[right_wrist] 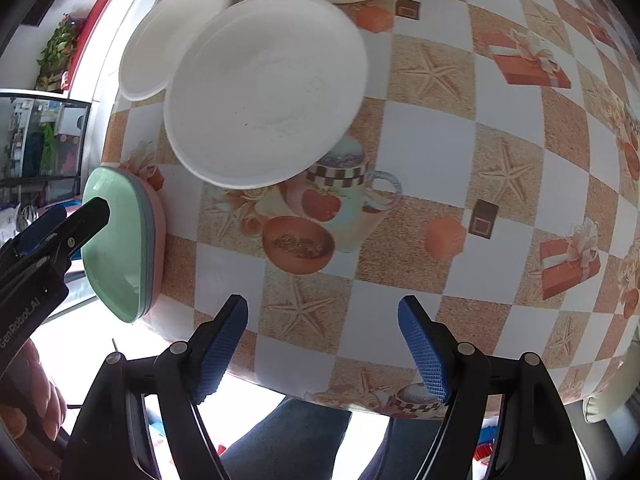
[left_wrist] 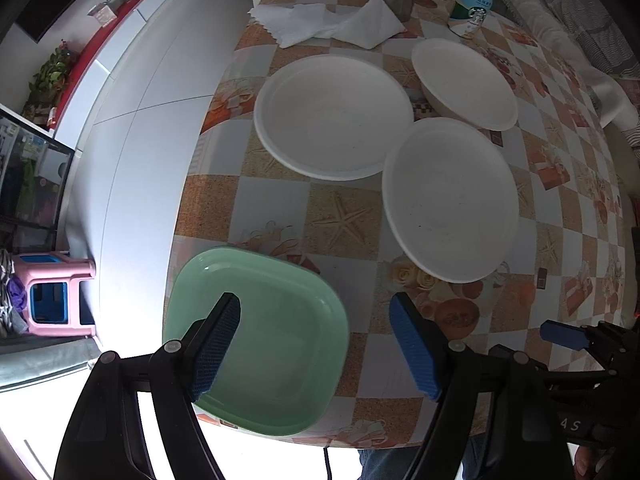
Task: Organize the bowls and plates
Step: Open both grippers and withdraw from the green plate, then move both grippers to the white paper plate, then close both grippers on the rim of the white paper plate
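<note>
Left wrist view: the left gripper (left_wrist: 316, 344), jaws spread and empty, hangs over the near-left stack of square pastel plates (left_wrist: 276, 364). Round white plates (left_wrist: 448, 200) lie farther off; the right gripper (right_wrist: 322, 346), equally released, is nearer them.

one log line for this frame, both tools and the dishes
left tool: open, over green plate | right tool: open, empty | three white dishes unstacked on table

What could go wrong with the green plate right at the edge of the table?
The green plate tops a stack at the table corner, partly past the edge. A bump from the open left gripper above it might push the stack off. The nearest white plate overlaps the white plate behind it, so lifting one could drag the other.
</note>
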Available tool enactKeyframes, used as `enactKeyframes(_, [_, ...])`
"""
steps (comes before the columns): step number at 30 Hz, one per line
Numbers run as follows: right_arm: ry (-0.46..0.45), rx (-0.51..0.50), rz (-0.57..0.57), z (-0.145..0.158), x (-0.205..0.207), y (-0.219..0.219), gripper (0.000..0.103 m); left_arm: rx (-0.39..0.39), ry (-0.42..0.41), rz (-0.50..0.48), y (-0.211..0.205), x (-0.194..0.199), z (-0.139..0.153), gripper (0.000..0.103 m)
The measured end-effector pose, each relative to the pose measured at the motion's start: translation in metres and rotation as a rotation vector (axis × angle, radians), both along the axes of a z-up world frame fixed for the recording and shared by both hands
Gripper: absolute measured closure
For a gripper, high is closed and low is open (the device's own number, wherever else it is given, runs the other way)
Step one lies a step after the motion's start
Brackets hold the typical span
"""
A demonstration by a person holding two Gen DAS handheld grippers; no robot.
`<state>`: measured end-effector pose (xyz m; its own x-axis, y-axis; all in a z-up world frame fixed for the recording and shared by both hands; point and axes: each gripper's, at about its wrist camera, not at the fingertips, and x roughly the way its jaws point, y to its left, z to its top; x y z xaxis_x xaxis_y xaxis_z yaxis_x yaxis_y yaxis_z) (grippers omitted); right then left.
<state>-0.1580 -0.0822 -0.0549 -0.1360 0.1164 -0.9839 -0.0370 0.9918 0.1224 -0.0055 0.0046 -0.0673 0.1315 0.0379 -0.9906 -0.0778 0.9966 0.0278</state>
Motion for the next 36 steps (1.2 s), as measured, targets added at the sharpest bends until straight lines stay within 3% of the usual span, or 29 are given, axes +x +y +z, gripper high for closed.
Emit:
enactKeyframes(12, [-0.089, -0.054, -0.087, 0.009, 0.048, -0.021, 0.024, -0.068, 0.018, 0.039, -0.017, 0.043, -0.008, 0.023])
enactKeyframes(23, [-0.120, -0.034, -0.109, -0.003, 0.105, -0.026, 0.024, -0.014, 0.087, 0.102, -0.024, 0.064, -0.037, 0.023])
enactKeyframes(29, [-0.100, -0.023, -0.060, -0.023, 0.131, -0.016, 0.024, -0.012, 0.135, 0.158, -0.027, 0.070, -0.053, 0.034])
enactKeyframes(31, [-0.088, -0.009, -0.052, -0.030, 0.138, -0.014, 0.025, -0.028, 0.149, 0.173, -0.027, 0.070, -0.057, 0.047])
enactKeyframes(33, [-0.082, 0.006, -0.036, -0.034, 0.144, -0.012, 0.035, -0.034, 0.162, 0.171, -0.030, 0.070, -0.061, 0.058])
enactKeyframes(36, [-0.048, 0.038, -0.018, -0.043, 0.149, -0.006, 0.065, -0.044, 0.164, 0.165, -0.034, 0.069, -0.063, 0.064])
